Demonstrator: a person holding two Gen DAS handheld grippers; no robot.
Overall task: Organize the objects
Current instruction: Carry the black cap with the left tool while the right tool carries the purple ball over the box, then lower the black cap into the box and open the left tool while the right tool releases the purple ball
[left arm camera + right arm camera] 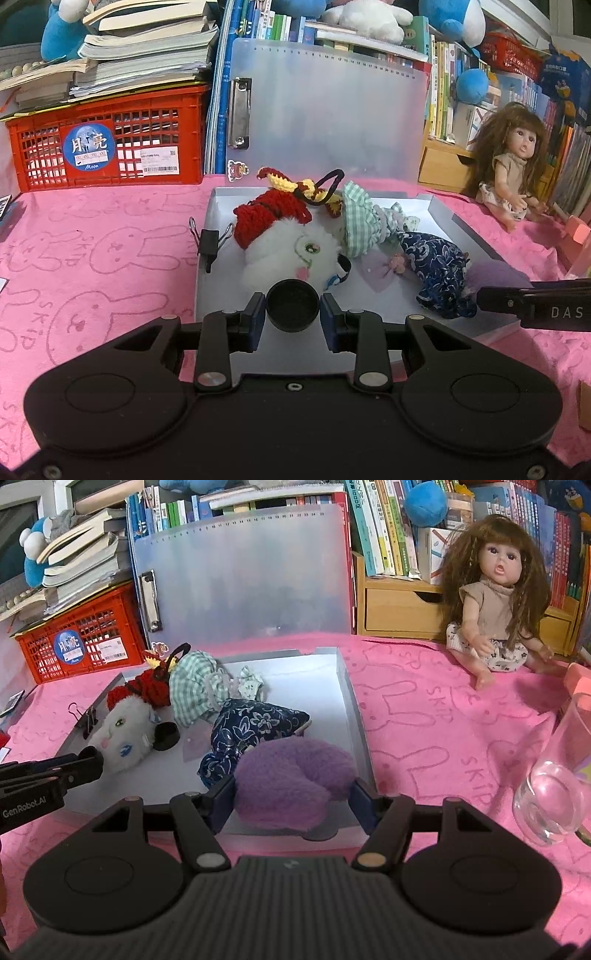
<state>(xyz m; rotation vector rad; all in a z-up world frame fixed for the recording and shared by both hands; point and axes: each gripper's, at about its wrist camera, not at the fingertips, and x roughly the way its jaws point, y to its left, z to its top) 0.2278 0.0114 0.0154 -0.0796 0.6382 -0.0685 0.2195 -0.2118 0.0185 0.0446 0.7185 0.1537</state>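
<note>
You get even, bright indoor light, soft shadows, sharp focus mid-frame; fisheye bends the bookshelf (461, 74) edges, corners go dark.

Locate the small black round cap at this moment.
The black cap sits between the left gripper fingers, over the near part of the white tray, right beside the white plush cat. The right wrist view shows it at the cat's right side.

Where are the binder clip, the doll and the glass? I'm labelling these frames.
binder clip (208, 242), left wrist view, black body.
doll (495, 602), right wrist view, chest.
glass (554, 794), right wrist view, lower wall.
</note>
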